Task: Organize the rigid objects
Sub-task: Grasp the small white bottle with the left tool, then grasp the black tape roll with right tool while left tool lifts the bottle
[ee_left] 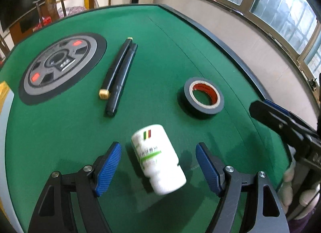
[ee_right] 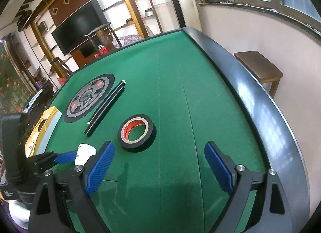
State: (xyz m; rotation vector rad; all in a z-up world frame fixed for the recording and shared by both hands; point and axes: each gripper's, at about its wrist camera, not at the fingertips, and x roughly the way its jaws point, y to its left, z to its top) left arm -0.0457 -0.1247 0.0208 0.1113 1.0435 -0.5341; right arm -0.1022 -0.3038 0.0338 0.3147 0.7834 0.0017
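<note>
A white pill bottle (ee_left: 158, 158) with a green-striped label lies tilted on the green felt table (ee_left: 60, 132), its cap toward me. My left gripper (ee_left: 158, 146) is open, and the blue pads stand on either side of the bottle with a gap on each side. A black tape roll (ee_left: 200, 110) with a red core lies flat farther right. Two black pen-like sticks (ee_left: 118, 76) lie side by side beyond the bottle. My right gripper (ee_right: 159, 146) is open and holds nothing, just short of the tape roll (ee_right: 138, 145). The bottle (ee_right: 84, 153) shows at its left.
A round grey and black panel (ee_left: 60, 66) is set into the felt at the far left. The table's raised black rim (ee_right: 260, 112) curves along the right, with a wall and a wooden stool (ee_right: 258, 66) beyond. A yellow object (ee_right: 44, 124) lies at the left edge.
</note>
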